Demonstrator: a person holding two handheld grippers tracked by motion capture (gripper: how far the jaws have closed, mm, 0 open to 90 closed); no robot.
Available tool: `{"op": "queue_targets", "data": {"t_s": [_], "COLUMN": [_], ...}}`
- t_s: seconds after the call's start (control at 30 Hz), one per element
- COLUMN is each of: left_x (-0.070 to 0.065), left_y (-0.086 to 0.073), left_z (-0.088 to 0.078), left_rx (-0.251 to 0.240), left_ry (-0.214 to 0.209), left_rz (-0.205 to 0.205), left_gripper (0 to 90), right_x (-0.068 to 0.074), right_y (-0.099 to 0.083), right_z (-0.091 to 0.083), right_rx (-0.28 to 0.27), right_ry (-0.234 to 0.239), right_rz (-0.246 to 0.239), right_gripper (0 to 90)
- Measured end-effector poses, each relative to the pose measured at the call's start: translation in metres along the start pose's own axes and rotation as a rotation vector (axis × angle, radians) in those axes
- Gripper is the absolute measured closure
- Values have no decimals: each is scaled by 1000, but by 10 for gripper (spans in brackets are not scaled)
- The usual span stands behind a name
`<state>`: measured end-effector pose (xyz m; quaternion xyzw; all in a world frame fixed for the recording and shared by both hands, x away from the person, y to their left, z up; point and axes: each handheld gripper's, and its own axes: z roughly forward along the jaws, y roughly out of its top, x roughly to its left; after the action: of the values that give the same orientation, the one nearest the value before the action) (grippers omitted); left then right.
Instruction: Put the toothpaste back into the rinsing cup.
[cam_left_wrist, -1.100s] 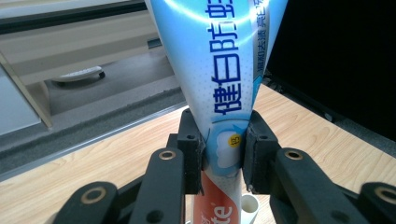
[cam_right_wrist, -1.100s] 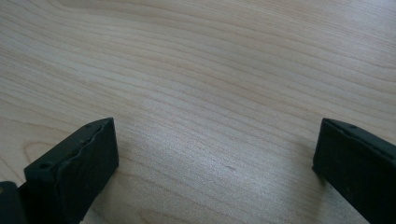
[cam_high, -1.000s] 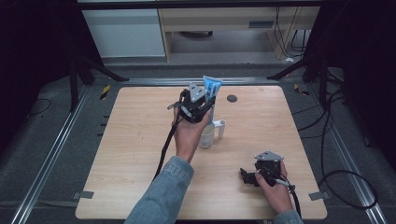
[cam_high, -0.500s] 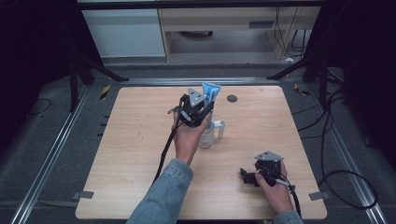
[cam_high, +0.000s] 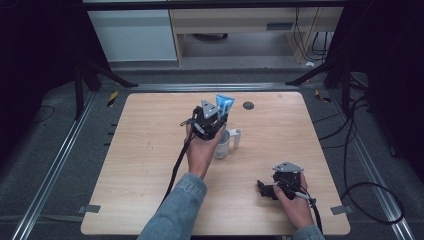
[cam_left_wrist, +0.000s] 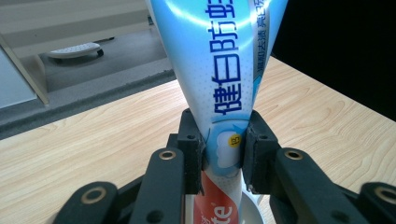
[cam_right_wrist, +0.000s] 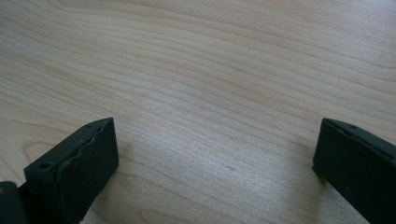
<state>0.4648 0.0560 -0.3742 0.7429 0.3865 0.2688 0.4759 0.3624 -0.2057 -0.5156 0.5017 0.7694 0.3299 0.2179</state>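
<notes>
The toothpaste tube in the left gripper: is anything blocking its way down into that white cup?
Nothing visible does. The left gripper is clamped on the toothpaste tube, directly above the white cup. In the left gripper view the tube's lower end is already at the cup's rim.

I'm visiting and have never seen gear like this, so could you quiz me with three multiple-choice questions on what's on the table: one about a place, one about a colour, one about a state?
1. Where is the toothpaste tube?
A. flat on the table
B. between the left gripper's jaws, above the white cup
C. on the floor

2. What colour is the tube's upper part?
A. light blue
B. green
C. black

3. How do the right gripper's jaws stand?
A. shut on a cup
B. shut on a pen
C. open, nothing between them

Answers: 1 B, the left gripper view shows both pads pressing the tube; 2 A, both views show blue; 3 C, bare wood lies between the jaws.
</notes>
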Motion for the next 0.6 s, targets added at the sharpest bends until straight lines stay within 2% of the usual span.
{"op": "queue_targets", "data": {"t_s": [0.6], "left_x": [-2], "left_y": [-10], "left_z": [5], "left_rx": [30], "left_ry": [1], "left_rz": [9], "left_gripper": [717], "right_x": [0], "right_y": [0], "right_z": [0], "right_rx": [0], "right_ry": [0], "right_rz": [0], "right_gripper": [4]}}
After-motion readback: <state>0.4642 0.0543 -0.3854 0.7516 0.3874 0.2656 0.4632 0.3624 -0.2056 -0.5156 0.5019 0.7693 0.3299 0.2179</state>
